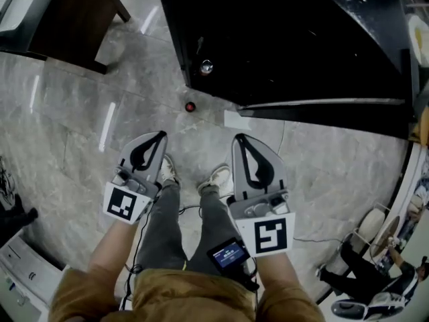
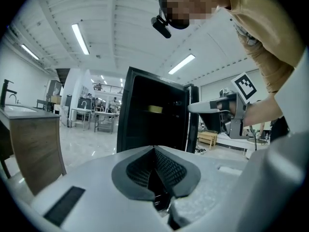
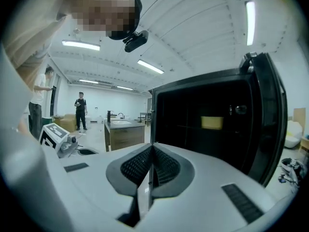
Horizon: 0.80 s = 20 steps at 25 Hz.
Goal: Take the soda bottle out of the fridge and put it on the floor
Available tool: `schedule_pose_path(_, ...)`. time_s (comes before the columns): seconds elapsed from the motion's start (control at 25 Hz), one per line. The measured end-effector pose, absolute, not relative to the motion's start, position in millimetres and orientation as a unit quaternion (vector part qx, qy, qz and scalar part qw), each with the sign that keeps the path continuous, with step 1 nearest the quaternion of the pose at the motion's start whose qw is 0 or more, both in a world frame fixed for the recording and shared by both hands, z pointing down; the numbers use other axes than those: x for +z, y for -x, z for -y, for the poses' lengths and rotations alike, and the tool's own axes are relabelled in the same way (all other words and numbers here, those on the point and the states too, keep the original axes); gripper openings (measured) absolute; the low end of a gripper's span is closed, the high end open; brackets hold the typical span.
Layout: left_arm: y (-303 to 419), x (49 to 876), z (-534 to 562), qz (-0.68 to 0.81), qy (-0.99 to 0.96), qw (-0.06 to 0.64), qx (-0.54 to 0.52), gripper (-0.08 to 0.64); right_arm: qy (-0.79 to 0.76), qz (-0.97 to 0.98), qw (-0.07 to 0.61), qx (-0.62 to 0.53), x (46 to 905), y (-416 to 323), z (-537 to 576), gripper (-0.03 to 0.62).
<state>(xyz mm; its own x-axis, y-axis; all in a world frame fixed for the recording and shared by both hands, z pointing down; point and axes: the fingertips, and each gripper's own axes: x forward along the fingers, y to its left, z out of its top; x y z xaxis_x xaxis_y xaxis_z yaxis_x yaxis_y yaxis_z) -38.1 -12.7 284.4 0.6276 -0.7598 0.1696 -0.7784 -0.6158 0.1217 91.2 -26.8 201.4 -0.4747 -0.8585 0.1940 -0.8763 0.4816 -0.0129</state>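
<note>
The black fridge (image 1: 288, 39) stands ahead of me, with its door (image 3: 270, 115) swung open to the right. Its inside is dark; a yellow thing (image 3: 212, 122) shows on a shelf, also visible from the left gripper (image 2: 154, 109). No soda bottle can be made out inside. A small round red-topped thing (image 1: 190, 106) stands on the floor by the fridge's corner; whether it is the bottle I cannot tell. My left gripper (image 1: 154, 143) (image 2: 154, 151) and right gripper (image 1: 242, 143) (image 3: 152, 149) are held side by side at waist height over my shoes, both shut and empty.
A dark wooden cabinet (image 1: 67, 12) stands at the back left, and a sink counter (image 2: 29, 139) lies left of the fridge. A white unit (image 1: 20, 274) sits at the lower left, cluttered gear (image 1: 375, 274) at the lower right. A person (image 3: 80, 110) stands far off.
</note>
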Motion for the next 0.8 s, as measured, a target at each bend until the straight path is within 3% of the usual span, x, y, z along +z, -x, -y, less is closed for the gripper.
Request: schedule_pose_path(0.8, 10.6, 92.1, 5.5, 0.403, -0.914, 0.018, 0.030, 0.002, -0.547, 0.836, -0.014, 0.050, 43.1, -135.7, 6.0, 0.000)
